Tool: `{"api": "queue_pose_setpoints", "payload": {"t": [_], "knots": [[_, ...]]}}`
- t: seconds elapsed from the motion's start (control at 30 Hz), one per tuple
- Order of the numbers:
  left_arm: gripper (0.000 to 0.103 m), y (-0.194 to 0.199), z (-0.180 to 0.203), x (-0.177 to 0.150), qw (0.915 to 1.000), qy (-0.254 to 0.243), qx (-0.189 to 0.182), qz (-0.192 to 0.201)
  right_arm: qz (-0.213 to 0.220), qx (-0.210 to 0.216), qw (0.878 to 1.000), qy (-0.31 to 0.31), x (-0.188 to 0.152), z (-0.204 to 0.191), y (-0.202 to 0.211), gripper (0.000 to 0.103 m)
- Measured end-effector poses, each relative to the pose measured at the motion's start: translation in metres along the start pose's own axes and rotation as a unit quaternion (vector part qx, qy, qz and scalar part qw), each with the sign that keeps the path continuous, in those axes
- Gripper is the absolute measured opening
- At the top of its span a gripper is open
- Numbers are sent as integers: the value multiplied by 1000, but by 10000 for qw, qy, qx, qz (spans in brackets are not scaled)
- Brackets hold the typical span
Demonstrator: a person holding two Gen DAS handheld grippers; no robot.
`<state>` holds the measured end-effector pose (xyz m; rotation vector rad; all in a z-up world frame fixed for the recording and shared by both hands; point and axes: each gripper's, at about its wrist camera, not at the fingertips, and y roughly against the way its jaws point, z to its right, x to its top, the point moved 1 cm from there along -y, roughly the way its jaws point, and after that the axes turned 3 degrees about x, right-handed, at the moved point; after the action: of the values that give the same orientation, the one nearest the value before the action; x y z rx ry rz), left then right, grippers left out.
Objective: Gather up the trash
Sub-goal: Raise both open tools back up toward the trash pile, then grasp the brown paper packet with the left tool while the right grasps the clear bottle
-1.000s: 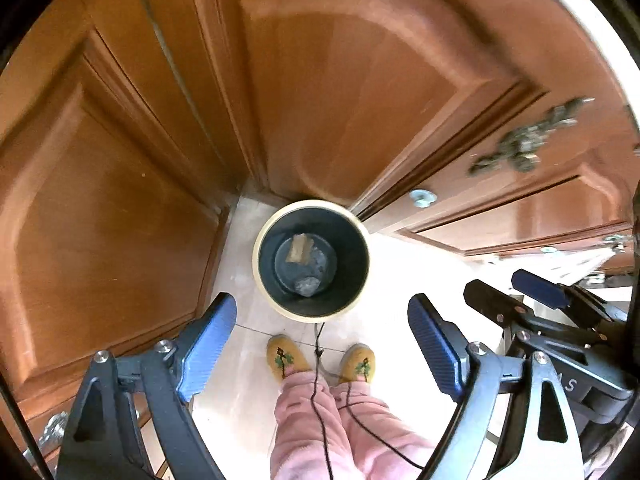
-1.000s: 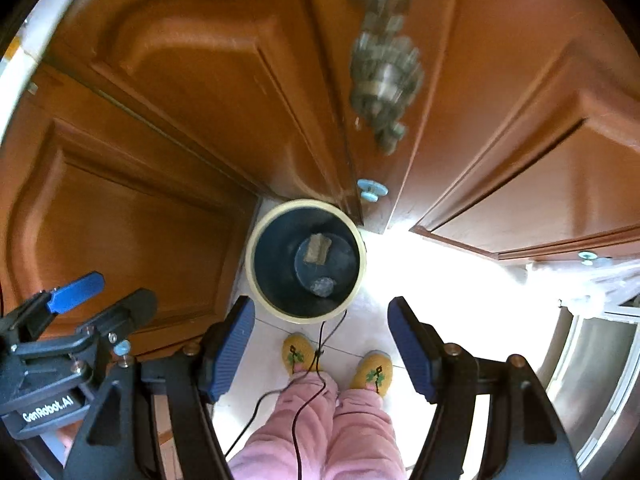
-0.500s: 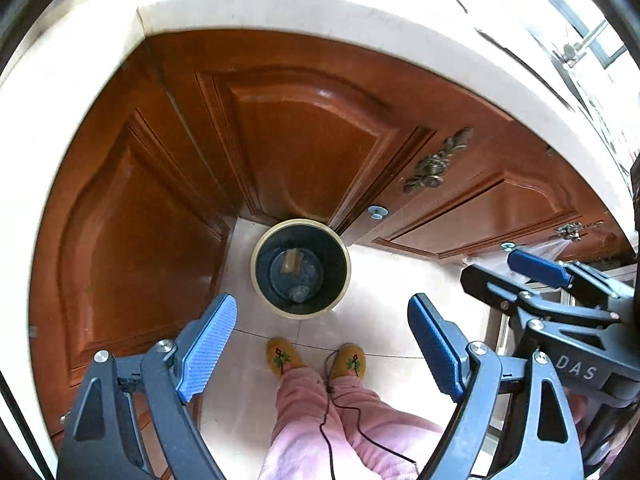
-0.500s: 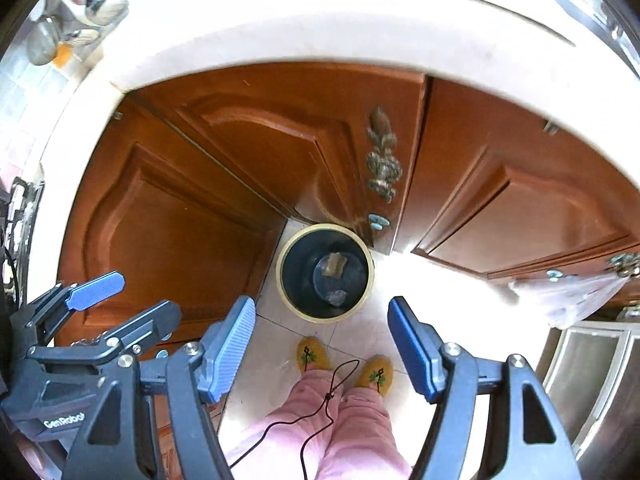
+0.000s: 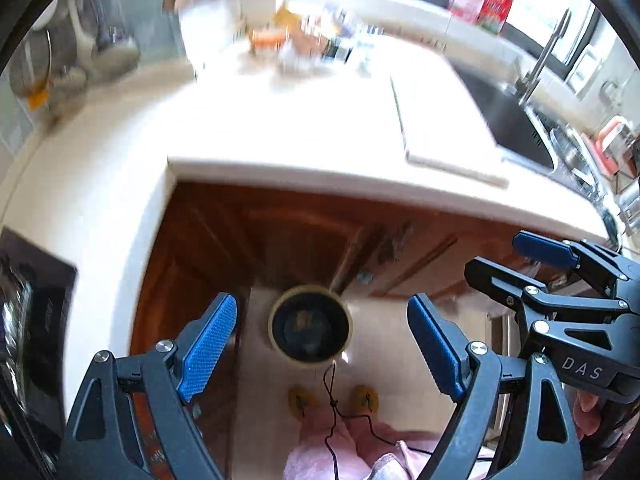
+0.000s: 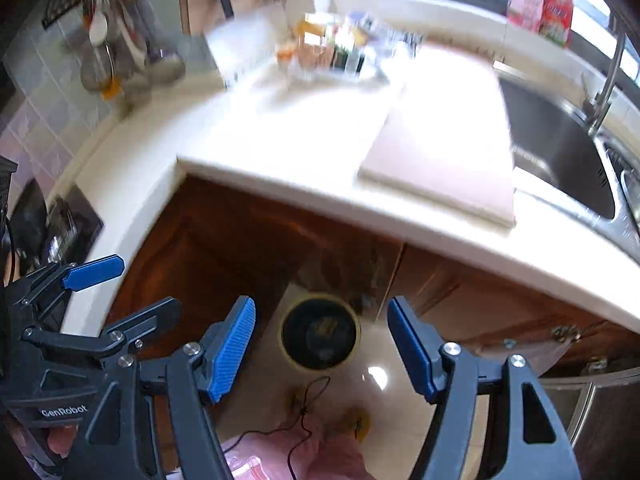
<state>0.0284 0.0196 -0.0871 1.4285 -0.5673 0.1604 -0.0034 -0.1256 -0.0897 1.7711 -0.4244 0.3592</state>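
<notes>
Already the round dark bin with a cream rim (image 5: 310, 326) holds some scraps; both the left claw (image 5: 322, 350) and right claw (image 6: 322, 350) are spread and empty, while blurred litter (image 6: 336, 50) waits on the white stone desk (image 6: 304, 140).

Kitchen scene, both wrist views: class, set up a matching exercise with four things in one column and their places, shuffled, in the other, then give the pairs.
Things:
1. bin
2. cutting board
3. tap
4. red packets

Places:
A. on the window ledge
B. on the floor by the cabinet doors
C. over the sink
D. flat on the counter's front edge

Pairs: 1-B, 2-D, 3-C, 4-A
</notes>
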Motion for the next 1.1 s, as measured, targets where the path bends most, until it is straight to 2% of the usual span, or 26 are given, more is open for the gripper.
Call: {"api": "queue_pose_setpoints", "payload": {"t": [0.2, 0.47, 0.6, 0.8, 0.93, 1.1], "knots": [[86, 42, -2, 47, 9976, -191, -159, 641, 607, -224, 9979, -96, 34, -7, 40, 69], [86, 61, -11, 108, 9908, -489, -336, 1218, 1293, -724, 9890, 6, 83, -14, 78, 68], [86, 60, -15, 140, 9894, -527, -512, 1252, 1359, -762, 9876, -187, 107, -7, 80, 68], [86, 41, -23, 174, 9893, -417, -548, 1285, 1388, -854, 9862, -281, 152, 16, 81, 68], [86, 15, -32, 207, 9914, -82, -684, 1109, 1344, -814, 9875, -130, 186, 36, 73, 68], [79, -28, -41, 246, 9935, 430, -663, 823, 1096, -467, 9928, 128, 238, 66, 44, 68]]}}
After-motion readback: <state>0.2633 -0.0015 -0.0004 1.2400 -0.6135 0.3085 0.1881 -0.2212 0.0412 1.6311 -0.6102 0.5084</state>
